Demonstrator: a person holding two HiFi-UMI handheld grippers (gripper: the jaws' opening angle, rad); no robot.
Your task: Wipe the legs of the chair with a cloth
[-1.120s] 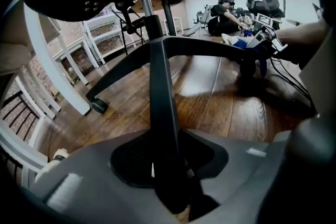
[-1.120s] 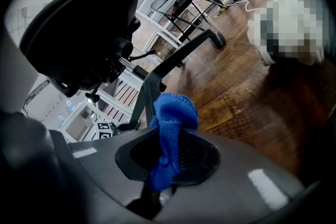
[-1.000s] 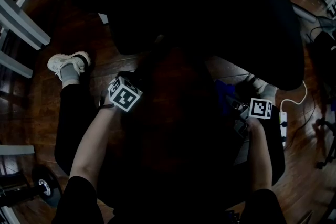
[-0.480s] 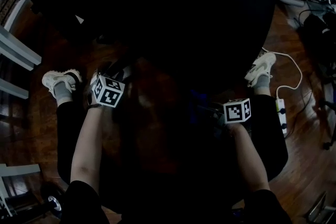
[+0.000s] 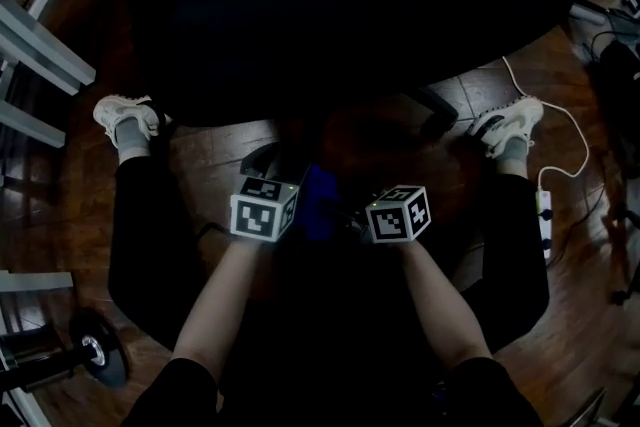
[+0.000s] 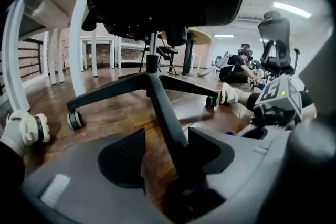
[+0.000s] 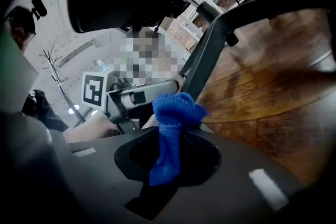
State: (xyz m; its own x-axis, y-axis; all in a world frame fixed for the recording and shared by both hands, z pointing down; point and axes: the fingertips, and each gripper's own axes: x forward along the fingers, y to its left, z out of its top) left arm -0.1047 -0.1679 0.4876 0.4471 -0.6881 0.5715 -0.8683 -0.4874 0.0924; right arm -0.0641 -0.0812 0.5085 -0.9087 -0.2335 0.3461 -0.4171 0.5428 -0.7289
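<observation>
The black office chair (image 5: 340,5) stands over its star base on the wood floor. One black chair leg (image 6: 157,97) runs between the jaws of my left gripper (image 6: 167,150), which have just been opening and stand wide, pads off the leg. In the head view my left gripper (image 5: 280,180) and right gripper (image 5: 347,205) sit close together under the seat. A blue cloth (image 7: 172,118) hangs bunched in my right gripper (image 7: 170,157), which is shut on it; the cloth (image 5: 320,200) shows between the two marker cubes. Another chair leg (image 7: 207,60) rises behind the cloth.
The person's shoes (image 5: 125,120) (image 5: 510,122) rest on either side of the chair base. A caster (image 6: 75,119) ends the left leg. A white power strip (image 5: 545,220) and cable lie at the right, a dumbbell (image 5: 95,355) at lower left, white desk legs (image 6: 79,39) behind.
Both grippers have moved inward and now sit side by side in front of the chair base. The blue cloth has come into plain view between them.
</observation>
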